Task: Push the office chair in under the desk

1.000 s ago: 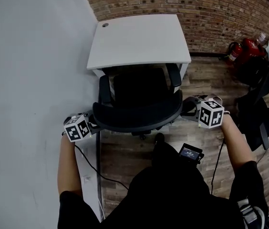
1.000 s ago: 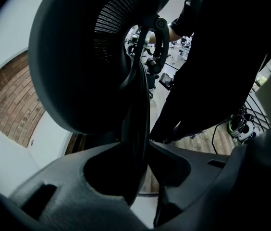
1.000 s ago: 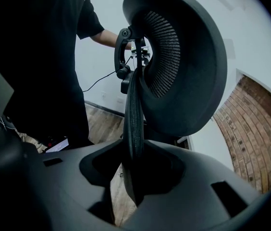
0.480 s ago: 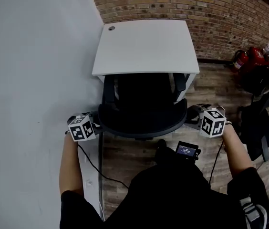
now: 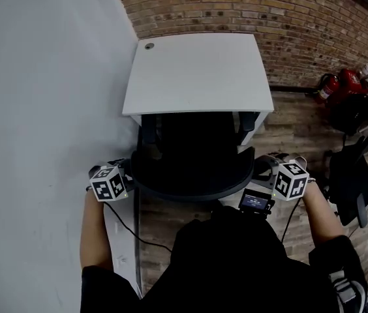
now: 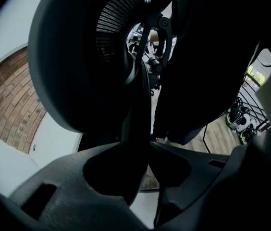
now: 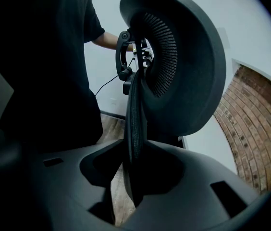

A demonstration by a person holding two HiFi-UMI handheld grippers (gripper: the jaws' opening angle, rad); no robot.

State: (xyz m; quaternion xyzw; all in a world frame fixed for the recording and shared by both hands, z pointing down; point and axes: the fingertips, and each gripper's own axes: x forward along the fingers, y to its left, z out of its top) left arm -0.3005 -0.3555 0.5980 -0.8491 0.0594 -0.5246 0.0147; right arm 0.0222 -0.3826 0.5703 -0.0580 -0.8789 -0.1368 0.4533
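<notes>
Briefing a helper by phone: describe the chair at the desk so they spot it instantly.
Find the white desk against the brick wall. The black office chair stands at its near edge, partly tucked under. Only it, not the black chair farther right, is clamped by the left gripper and right gripper.

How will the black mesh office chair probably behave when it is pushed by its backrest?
The black mesh office chair likely moves easily on the smooth wood-plank floor. Its thin backrest rim may flex. Armrests could catch the white desk.
</notes>
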